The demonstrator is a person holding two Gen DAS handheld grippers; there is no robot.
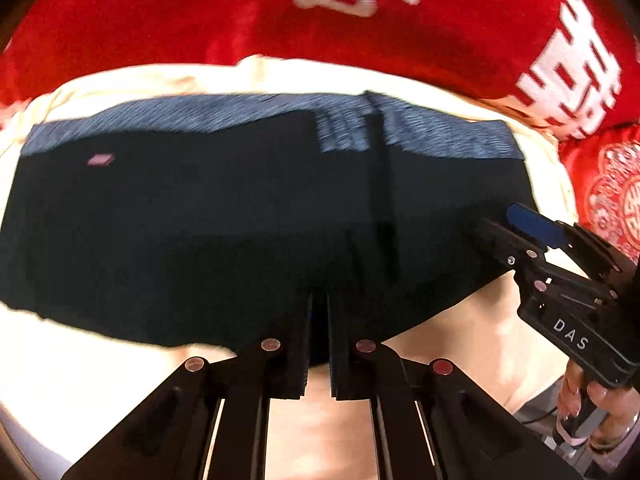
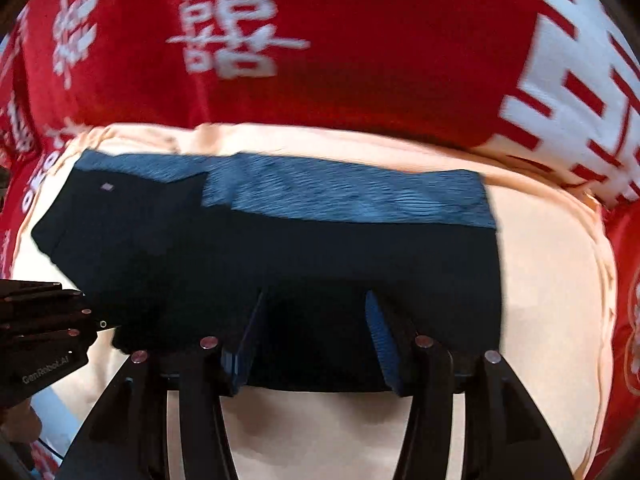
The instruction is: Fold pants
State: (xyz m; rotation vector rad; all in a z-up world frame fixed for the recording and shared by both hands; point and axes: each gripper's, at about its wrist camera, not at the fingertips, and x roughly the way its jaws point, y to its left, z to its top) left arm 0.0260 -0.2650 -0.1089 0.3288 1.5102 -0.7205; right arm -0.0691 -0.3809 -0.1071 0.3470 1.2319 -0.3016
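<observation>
Black pants (image 1: 200, 240) with a blue-grey waistband (image 1: 240, 116) lie folded and flat on a cream cushion (image 1: 80, 360). A small pink label (image 1: 100, 159) sits near their far left corner. My left gripper (image 1: 318, 312) is shut at the pants' near edge, with dark cloth pinched between its pads. In the right wrist view the pants (image 2: 320, 260) fill the middle. My right gripper (image 2: 314, 328) stands open over their near edge, with the cloth between its blue pads (image 2: 378, 340) but not pressed. The left gripper (image 2: 80, 308) shows at the pants' left side.
A red cover (image 2: 400, 60) with large white characters surrounds the cream cushion (image 2: 552, 280) at the back and sides. The right gripper (image 1: 496, 220) reaches in from the right in the left wrist view, with a hand (image 1: 580, 396) on its handle.
</observation>
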